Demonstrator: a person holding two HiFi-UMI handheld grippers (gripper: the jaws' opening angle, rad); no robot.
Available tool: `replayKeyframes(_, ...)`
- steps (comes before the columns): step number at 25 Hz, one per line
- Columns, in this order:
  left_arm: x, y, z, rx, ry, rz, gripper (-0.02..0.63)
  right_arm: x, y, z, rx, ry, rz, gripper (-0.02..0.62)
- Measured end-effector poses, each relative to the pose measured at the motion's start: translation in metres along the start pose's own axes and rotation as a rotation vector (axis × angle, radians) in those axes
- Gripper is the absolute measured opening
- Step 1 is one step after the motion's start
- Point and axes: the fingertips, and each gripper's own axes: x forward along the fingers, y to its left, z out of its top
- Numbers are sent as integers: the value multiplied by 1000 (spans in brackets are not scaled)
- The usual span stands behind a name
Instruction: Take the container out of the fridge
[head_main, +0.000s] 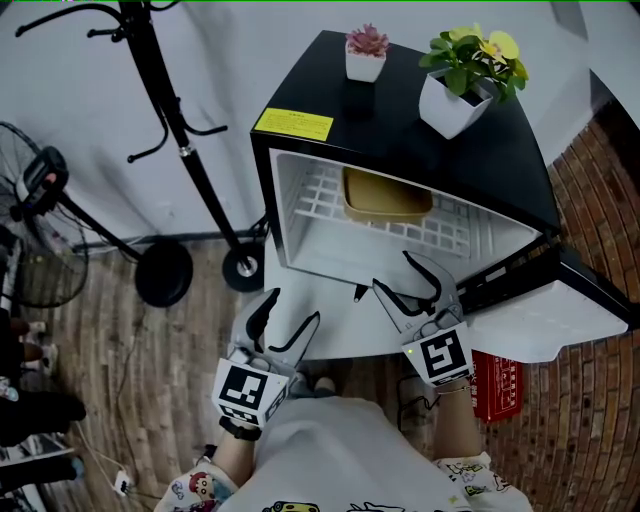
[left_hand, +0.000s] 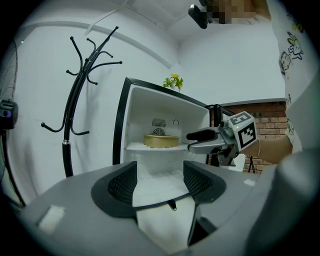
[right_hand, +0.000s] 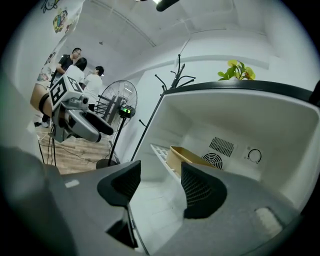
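A tan shallow container rests on the white wire shelf inside the small black fridge, whose door hangs open. My left gripper is open in front of the fridge's lower left, holding nothing. To its right, my right gripper is open too, its fingers at the fridge's front lip below the shelf, short of the container. In the left gripper view the right gripper shows at the fridge opening.
Two potted plants stand on the fridge top. The open door swings out to the right. A black coat stand and a floor fan stand left. People stand far off in the right gripper view.
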Motion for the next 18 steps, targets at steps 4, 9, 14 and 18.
replayKeyframes(4, -1, 0, 1, -1, -2, 7, 287, 9, -4, 0, -83, 27, 8, 247)
replayKeyframes(9, -1, 0, 2, -2, -3, 12, 285, 25, -13, -5, -178, 75, 16, 247)
replayKeyframes(14, 0, 0, 2, -4, -4, 16, 284, 40, -19, -9, -291, 125, 33, 247)
replayKeyframes(18, 0, 0, 2, -5, -7, 23, 284, 50, -19, -15, -387, 172, 43, 247)
